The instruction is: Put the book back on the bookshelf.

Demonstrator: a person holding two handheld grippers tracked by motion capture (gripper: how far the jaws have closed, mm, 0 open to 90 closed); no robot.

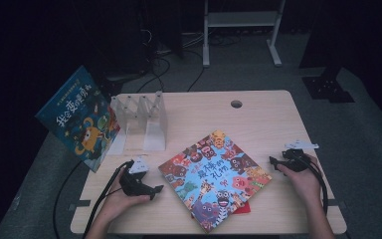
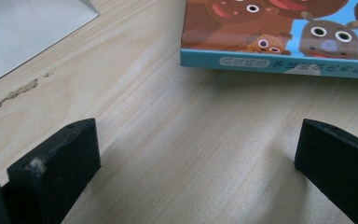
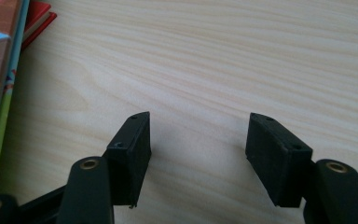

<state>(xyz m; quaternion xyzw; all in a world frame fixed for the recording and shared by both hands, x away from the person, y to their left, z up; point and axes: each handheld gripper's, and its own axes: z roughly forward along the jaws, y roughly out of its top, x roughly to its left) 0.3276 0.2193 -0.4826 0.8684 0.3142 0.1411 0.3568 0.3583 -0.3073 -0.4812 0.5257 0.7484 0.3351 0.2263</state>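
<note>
The left tongs [image 1: 155, 190] sit low in the lower left of the high view, held in a hand [image 1: 124, 199], jaws spread wide and holding nothing. In the left gripper view their two black jaws stand far apart at the bottom corners with bare wood between them, and the teal spine edge of the picture book [image 2: 279, 63] runs across the upper right of the frame, near but apart from the jaws. The right tongs [image 1: 274, 161] lie at the right of the high view in the other hand [image 1: 303, 179], jaws also open and empty; in the right gripper view they part over plain wood, with the book's edge [image 3: 0, 70] along the left border and a red book [image 3: 39, 21] peeking out beneath it at upper left.

The colourful picture book [image 1: 214, 174] lies flat and turned at an angle in the lower middle of the desk [image 1: 258, 114], between the two tongs and touching neither. A clear plastic book rack [image 1: 142, 119] stands at upper left of the desk, and a blue picture book [image 1: 79, 117] leans tilted against its left side.
</note>
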